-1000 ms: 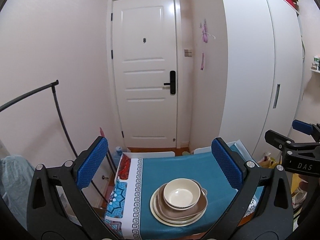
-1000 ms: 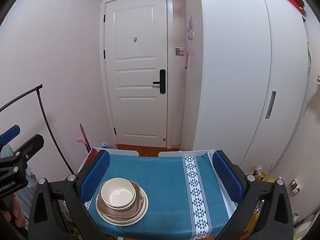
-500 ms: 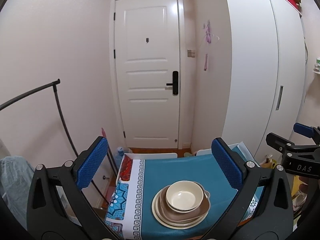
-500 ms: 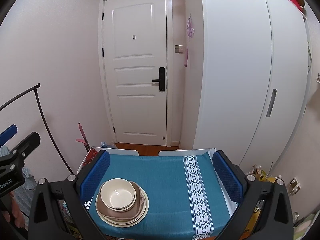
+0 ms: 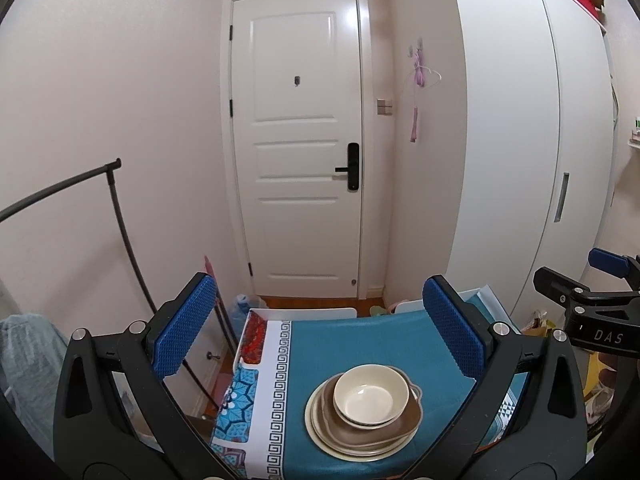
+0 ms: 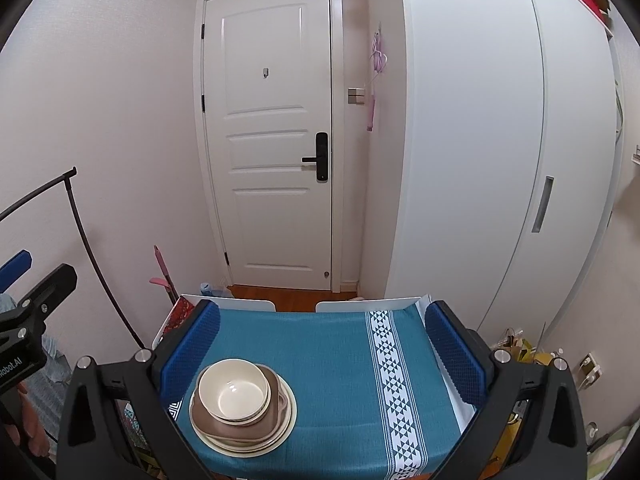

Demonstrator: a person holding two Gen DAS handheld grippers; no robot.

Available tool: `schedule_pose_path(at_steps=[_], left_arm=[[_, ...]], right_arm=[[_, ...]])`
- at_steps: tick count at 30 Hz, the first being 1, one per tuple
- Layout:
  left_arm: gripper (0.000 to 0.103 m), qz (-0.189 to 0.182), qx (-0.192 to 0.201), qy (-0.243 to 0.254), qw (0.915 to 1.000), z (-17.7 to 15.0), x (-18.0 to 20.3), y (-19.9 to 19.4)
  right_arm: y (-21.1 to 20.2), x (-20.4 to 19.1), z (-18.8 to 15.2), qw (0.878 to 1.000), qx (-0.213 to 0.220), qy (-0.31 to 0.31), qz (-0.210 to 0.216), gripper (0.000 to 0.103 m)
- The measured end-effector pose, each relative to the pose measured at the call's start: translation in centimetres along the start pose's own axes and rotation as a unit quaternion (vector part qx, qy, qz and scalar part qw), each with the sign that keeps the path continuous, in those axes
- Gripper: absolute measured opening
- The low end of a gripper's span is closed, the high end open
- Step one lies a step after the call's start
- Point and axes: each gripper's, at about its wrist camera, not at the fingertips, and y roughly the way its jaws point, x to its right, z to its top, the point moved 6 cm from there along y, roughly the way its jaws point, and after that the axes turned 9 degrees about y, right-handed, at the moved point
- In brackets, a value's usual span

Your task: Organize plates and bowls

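A cream bowl (image 5: 370, 396) sits on a brown plate (image 5: 394, 426), which rests on a cream plate (image 5: 320, 432), all stacked on the teal tablecloth (image 5: 352, 344). The stack also shows in the right wrist view, with the bowl (image 6: 234, 392) on the brown plate (image 6: 276, 416) at the table's front left. My left gripper (image 5: 320, 336) is open and empty, held above and behind the stack. My right gripper (image 6: 322, 348) is open and empty, over the middle of the table, to the right of the stack.
A white door (image 5: 298, 148) stands beyond the table. A white wardrobe (image 6: 480, 152) is at the right. A black clothes rail (image 5: 120, 216) stands at the left. Two white chair backs (image 6: 240, 304) are at the table's far edge. Bags (image 6: 516, 350) lie on the floor at the right.
Both views have shifted slightly; the stack sits a little lower and more central in the left wrist view. Both grippers stay open and the dishes have not moved.
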Motion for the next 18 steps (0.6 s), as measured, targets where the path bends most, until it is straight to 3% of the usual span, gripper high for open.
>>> schedule_pose_path(at_steps=[18], left_arm=[[0.103, 0.019, 0.011, 0.008, 0.9997, 0.16, -0.3, -0.56]], right_arm=[[0.01, -0.05, 0.41, 1.0, 0.008, 0.007, -0.004, 0.102]])
